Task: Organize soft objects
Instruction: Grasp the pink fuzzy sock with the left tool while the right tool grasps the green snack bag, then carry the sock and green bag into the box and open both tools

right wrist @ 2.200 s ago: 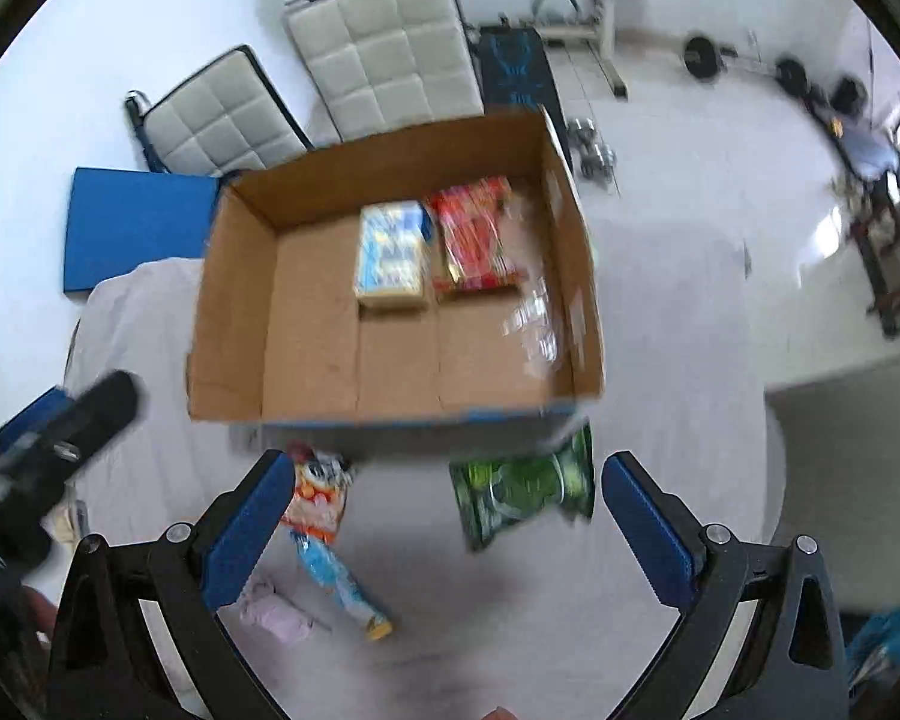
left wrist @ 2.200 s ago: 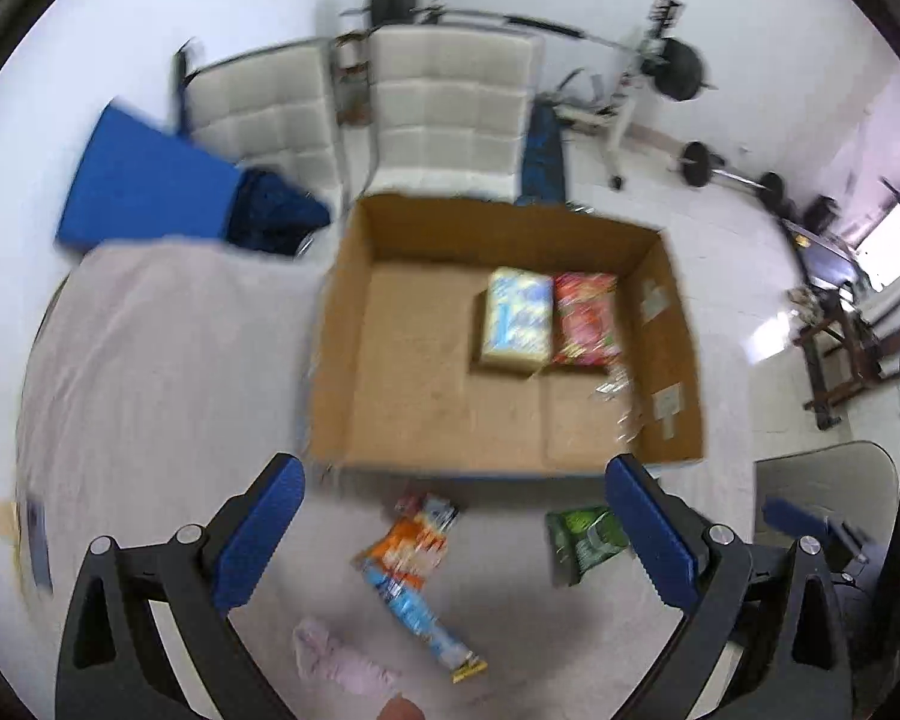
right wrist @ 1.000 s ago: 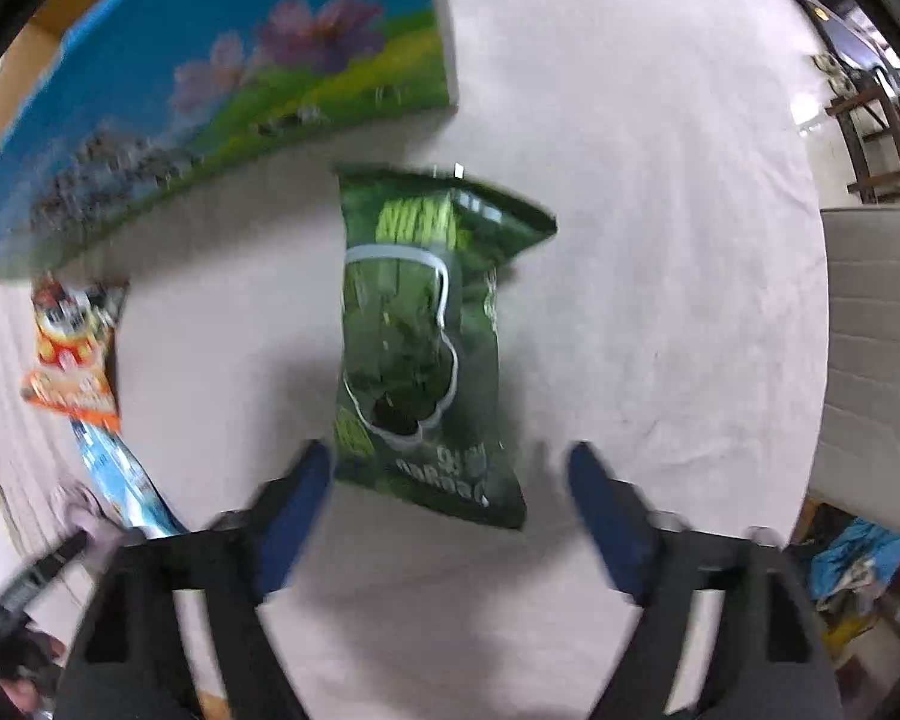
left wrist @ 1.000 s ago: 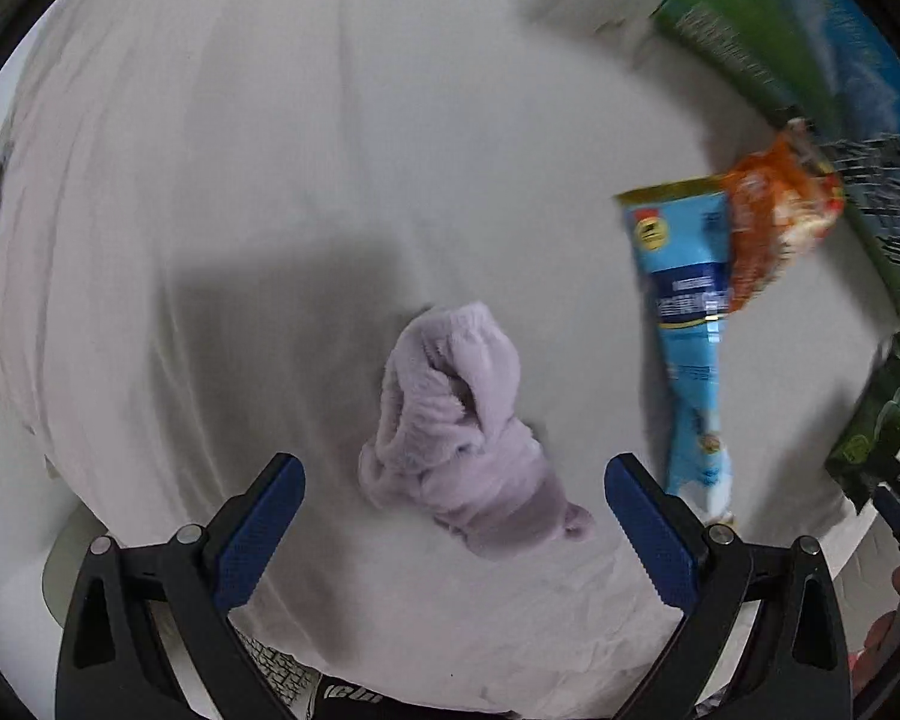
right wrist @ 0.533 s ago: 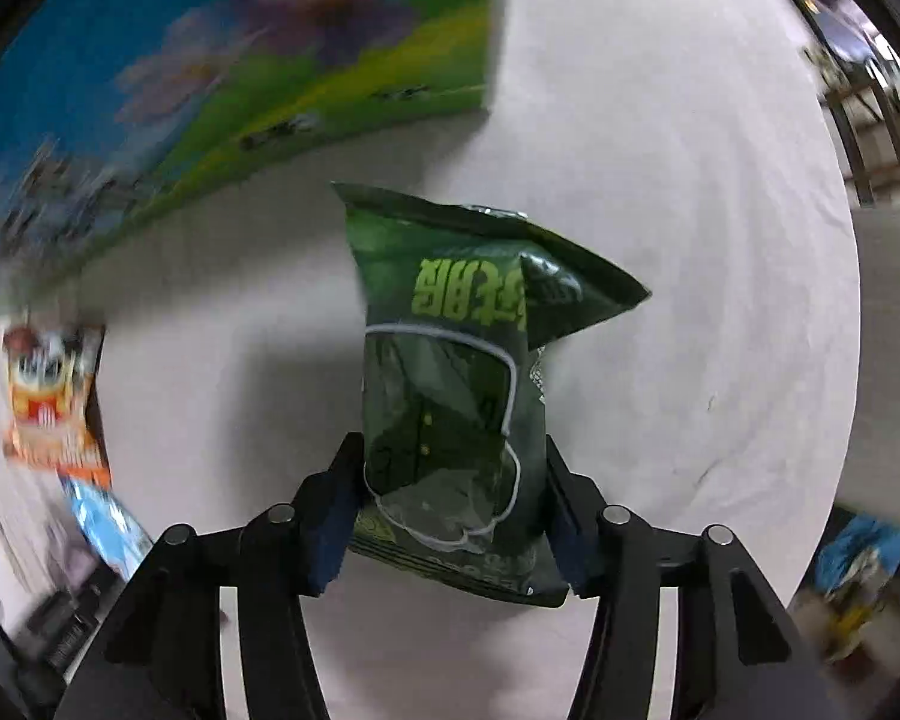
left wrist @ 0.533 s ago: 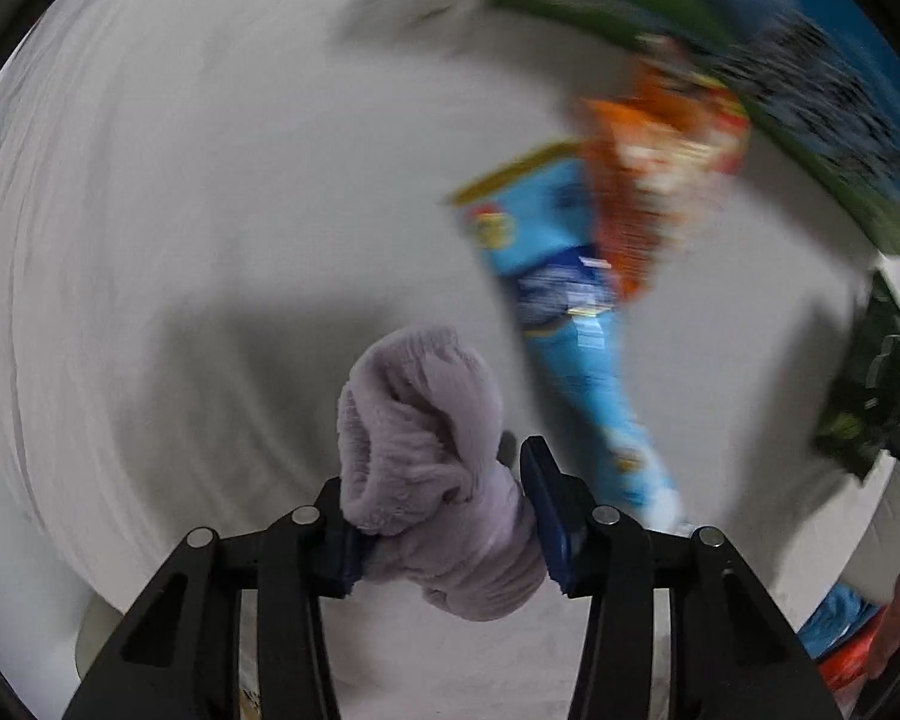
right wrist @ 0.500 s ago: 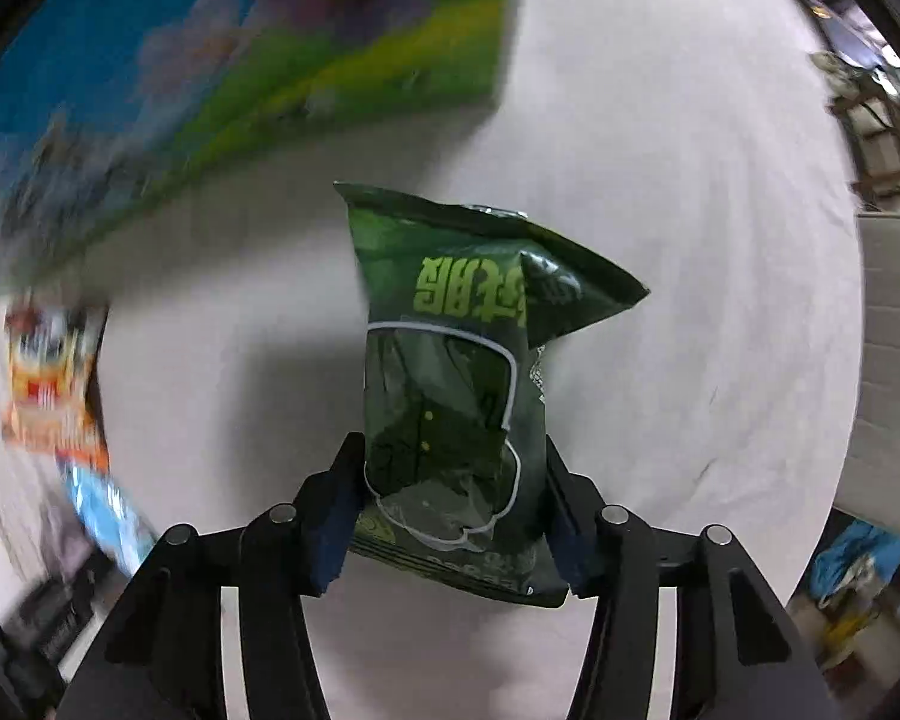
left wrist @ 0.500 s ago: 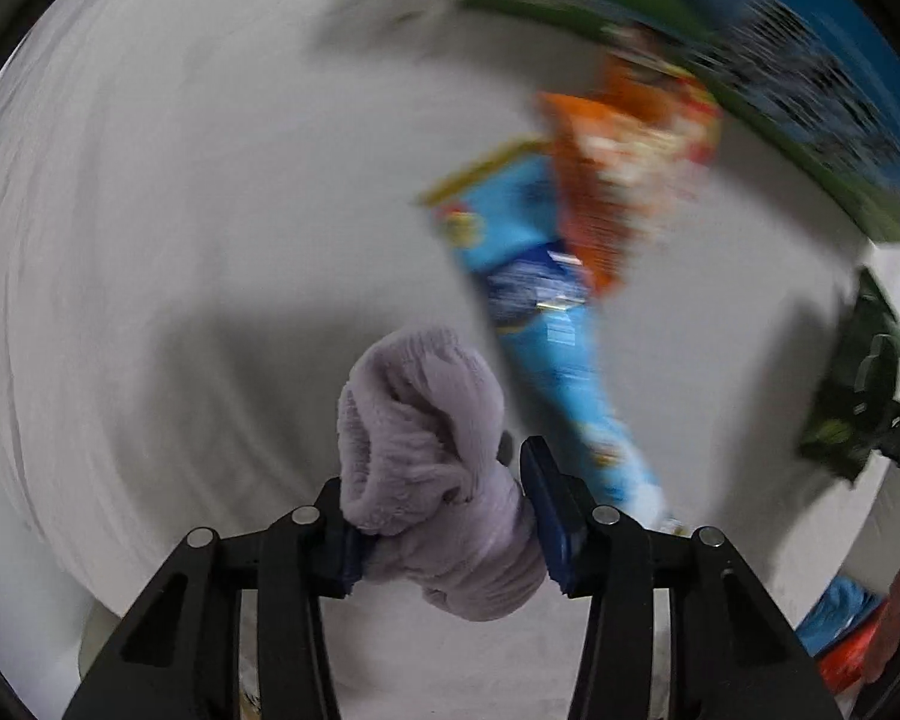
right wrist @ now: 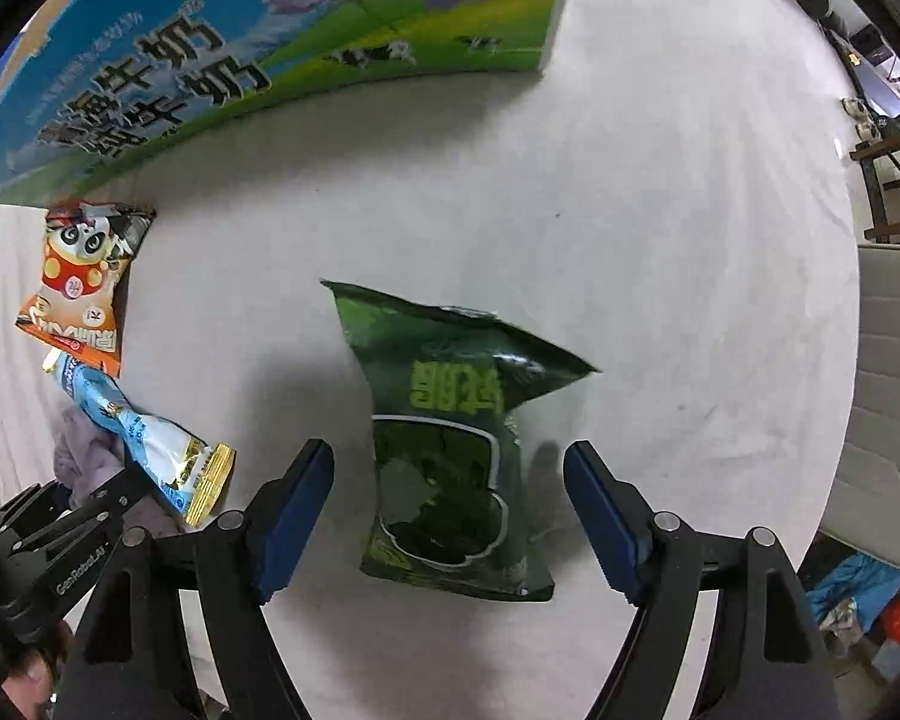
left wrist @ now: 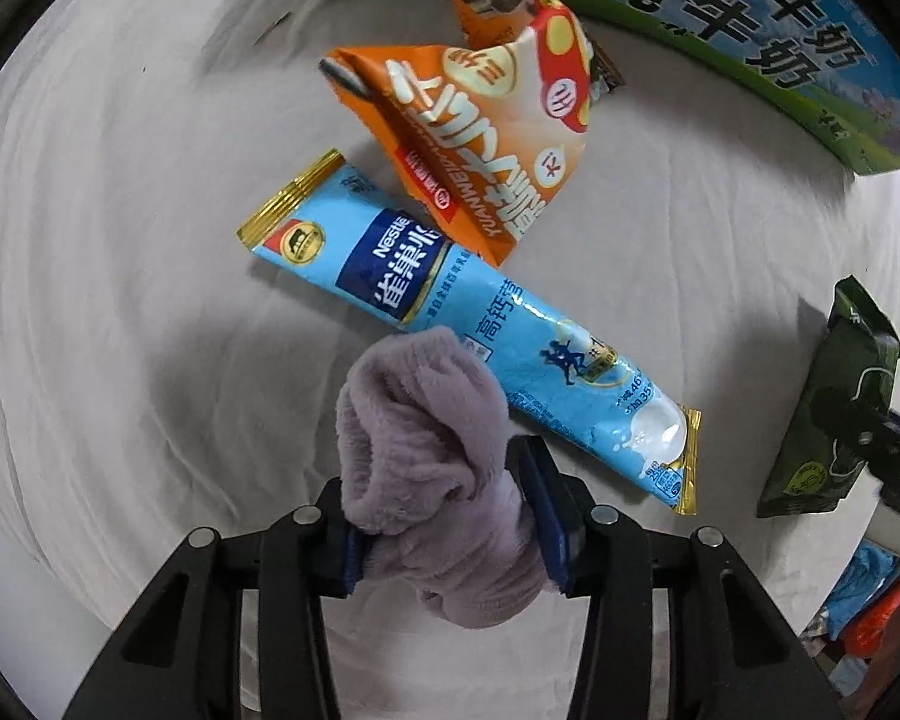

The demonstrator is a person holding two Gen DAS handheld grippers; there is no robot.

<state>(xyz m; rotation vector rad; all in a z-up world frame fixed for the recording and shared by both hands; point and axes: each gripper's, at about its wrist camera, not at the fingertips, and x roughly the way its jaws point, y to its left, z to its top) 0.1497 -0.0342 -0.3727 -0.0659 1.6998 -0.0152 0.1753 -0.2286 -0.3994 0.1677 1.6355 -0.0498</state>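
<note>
My left gripper (left wrist: 444,516) is shut on a fuzzy lilac sock (left wrist: 426,438) and holds it just above the grey cloth. A blue Nestle sachet (left wrist: 468,324) and an orange snack packet (left wrist: 480,138) lie just beyond it. My right gripper (right wrist: 450,510) is open, its blue pads either side of a dark green snack bag (right wrist: 444,444) that lies on the cloth. The sock (right wrist: 84,456), the sachet (right wrist: 144,438), the orange packet (right wrist: 78,294) and the left gripper (right wrist: 48,546) show at the left of the right wrist view.
The printed side of the cardboard box (right wrist: 270,42) rises at the far edge and also shows in the left wrist view (left wrist: 750,30). The green bag (left wrist: 834,402) sits at the right of the left wrist view. A padded chair (right wrist: 894,408) stands beyond the table's right edge.
My right gripper has opened and let go of the green bag, which now lies on the cloth between the pads. My left gripper still holds the sock and has shifted toward the packets.
</note>
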